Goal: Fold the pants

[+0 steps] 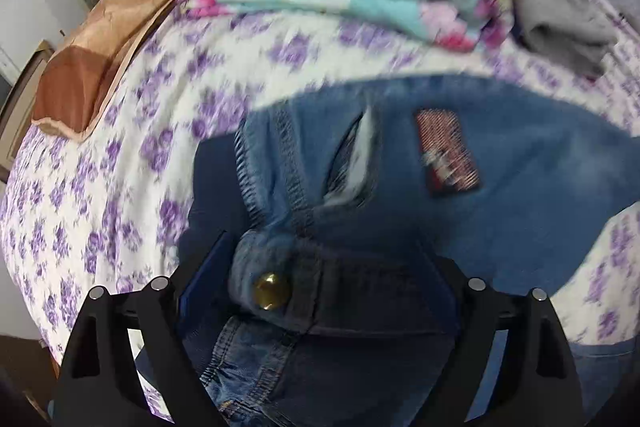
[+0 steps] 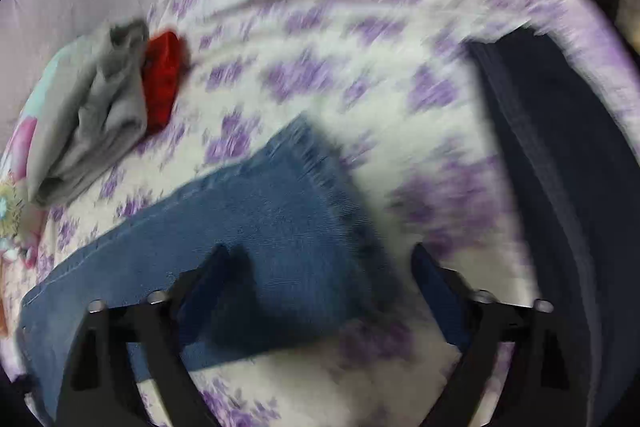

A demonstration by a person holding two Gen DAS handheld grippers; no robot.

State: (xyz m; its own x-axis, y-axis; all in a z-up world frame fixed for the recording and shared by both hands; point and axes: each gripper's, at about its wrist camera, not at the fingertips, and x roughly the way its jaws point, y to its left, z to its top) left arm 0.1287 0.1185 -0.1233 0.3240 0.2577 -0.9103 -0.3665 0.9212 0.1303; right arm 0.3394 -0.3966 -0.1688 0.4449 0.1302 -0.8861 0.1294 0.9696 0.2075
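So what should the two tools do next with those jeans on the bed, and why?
Probably close the right tool on the leg hem. Its fingers stand wide apart over that end of the jeans and grip nothing, while the left tool has the waistband by the brass button between its fingers. With both ends held, the jeans could be folded.

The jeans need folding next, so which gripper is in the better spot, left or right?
Probably the left. The left gripper has the waistband of the jeans, by the brass button, between its fingers. The right gripper is open over the leg end with nothing held, so it would have to grab first.
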